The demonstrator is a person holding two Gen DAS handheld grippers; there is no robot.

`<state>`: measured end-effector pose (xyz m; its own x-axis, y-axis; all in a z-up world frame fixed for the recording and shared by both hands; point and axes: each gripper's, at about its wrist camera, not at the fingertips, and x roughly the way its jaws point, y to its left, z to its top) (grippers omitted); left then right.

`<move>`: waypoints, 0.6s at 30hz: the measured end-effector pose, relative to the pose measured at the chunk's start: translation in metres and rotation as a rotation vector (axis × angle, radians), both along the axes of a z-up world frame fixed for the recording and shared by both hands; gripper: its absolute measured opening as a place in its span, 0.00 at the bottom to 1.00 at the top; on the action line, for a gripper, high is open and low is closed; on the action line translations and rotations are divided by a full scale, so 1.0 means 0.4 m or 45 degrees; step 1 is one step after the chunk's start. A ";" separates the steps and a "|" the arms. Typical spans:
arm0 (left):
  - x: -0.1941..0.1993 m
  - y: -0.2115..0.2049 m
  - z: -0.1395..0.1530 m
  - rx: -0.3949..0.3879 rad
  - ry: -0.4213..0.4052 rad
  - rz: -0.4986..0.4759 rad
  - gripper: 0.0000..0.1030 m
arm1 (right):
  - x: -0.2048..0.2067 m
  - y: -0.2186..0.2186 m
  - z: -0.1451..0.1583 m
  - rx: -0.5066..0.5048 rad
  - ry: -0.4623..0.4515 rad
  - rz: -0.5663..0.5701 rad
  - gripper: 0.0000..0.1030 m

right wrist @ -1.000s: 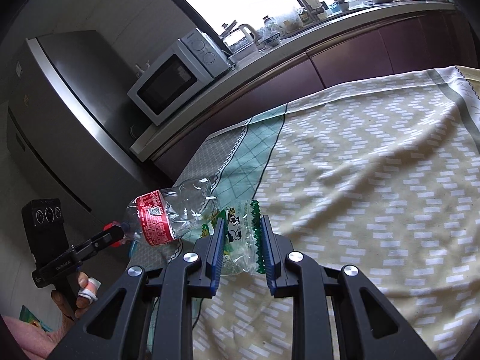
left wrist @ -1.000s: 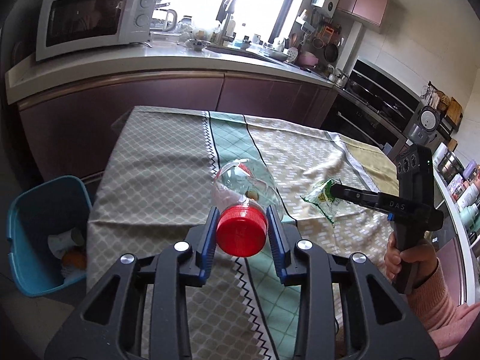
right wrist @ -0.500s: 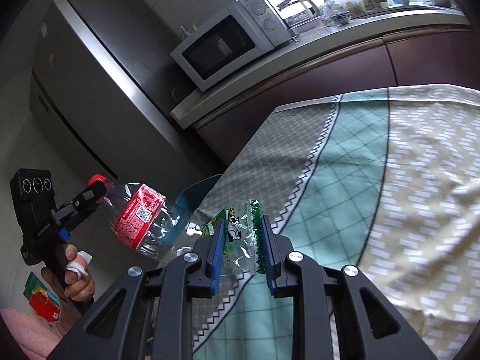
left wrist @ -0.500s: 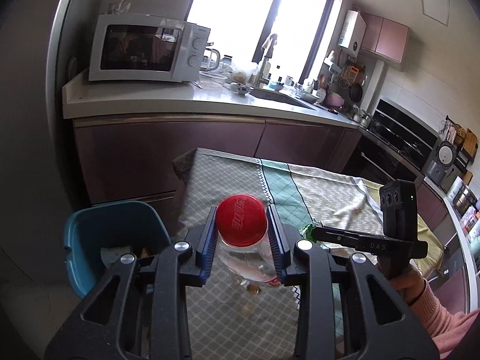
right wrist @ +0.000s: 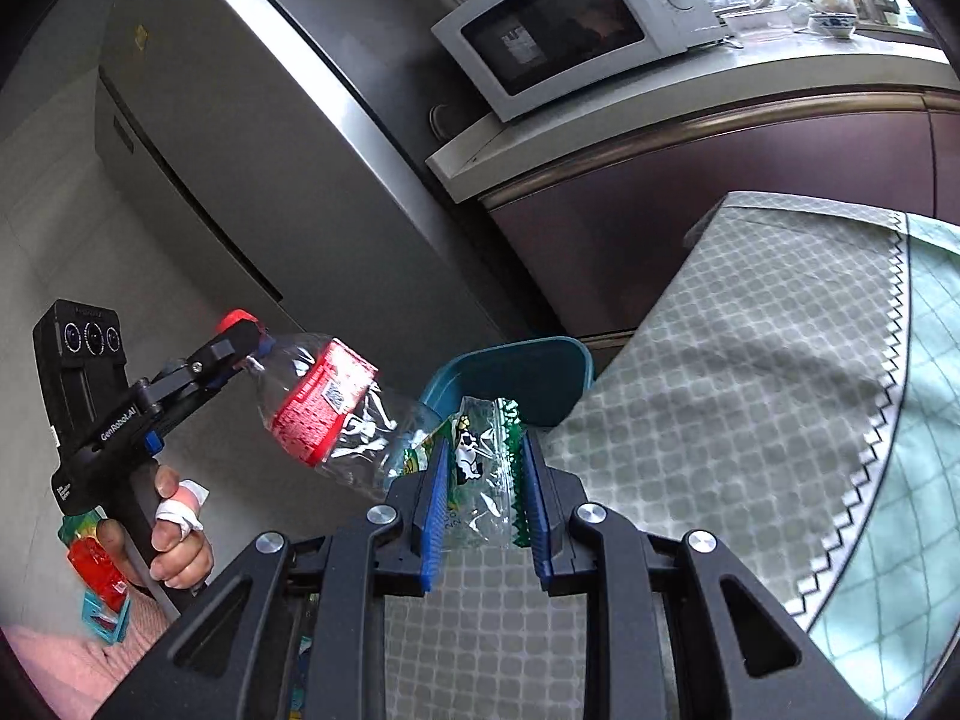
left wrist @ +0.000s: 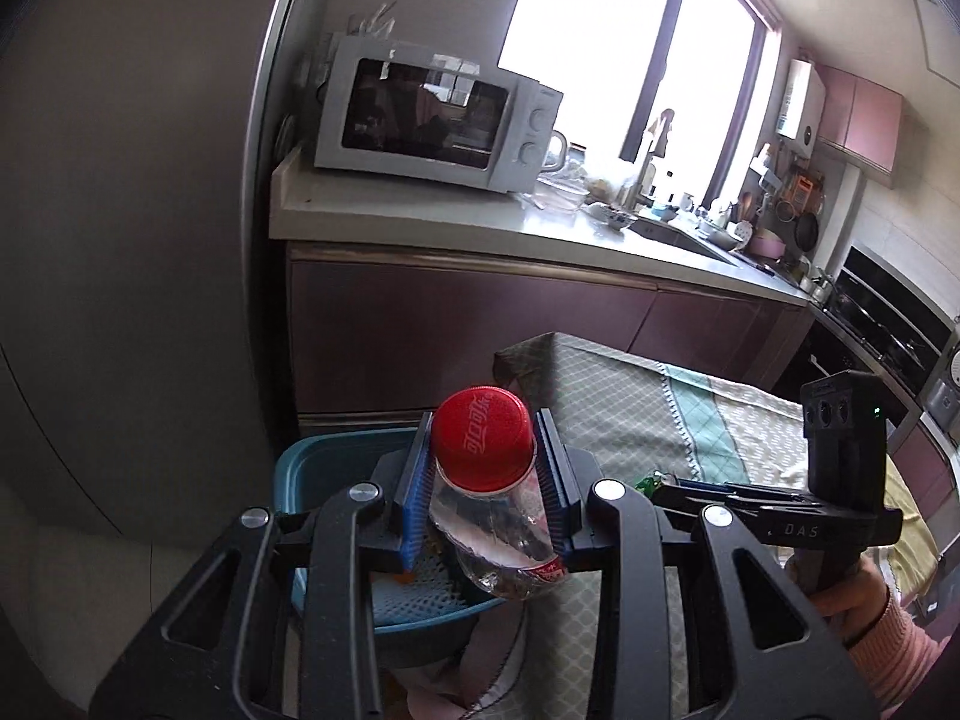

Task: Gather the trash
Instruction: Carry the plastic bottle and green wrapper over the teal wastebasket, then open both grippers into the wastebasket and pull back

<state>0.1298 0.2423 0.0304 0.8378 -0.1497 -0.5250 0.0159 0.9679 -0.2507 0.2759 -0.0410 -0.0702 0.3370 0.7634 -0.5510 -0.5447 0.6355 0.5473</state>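
Left wrist view looks straight onto the ribbed red screw cap of a crumpled clear plastic bottle with a red label, so the bottle's body is foreshortened and mostly hidden behind the cap. The left gripper has its blue-padded jaws pinched on the cap and neck, and the bottle hangs over the teal plastic bin that stands on the floor beside the table corner.

Right wrist view gives the bottle's full side profile — dented, thin-walled, its label printed with a code square — tilting down from the left gripper toward the bin's rounded rim. Only here is the crinkled transparent snack wrapper with green zigzag edges and a cartoon cow legible; the right gripper has its jaws closed on it, just beside the bin's near edge. In the left view the wrapper is a green sliver at the right gripper's tip.

A quilted grey-green tablecloth with a white zigzag trim drapes the table. Behind stand a boxy white microwave on a pale countertop and — only in the right view — a tall brushed-steel refrigerator.
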 end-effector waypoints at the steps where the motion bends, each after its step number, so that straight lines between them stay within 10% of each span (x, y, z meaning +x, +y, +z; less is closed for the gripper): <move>1: 0.012 0.012 -0.019 0.004 0.024 0.008 0.31 | 0.008 0.020 -0.001 -0.011 0.002 0.013 0.21; 18: 0.163 0.040 -0.230 0.057 0.267 0.036 0.31 | 0.127 0.247 -0.125 -0.273 0.123 0.058 0.23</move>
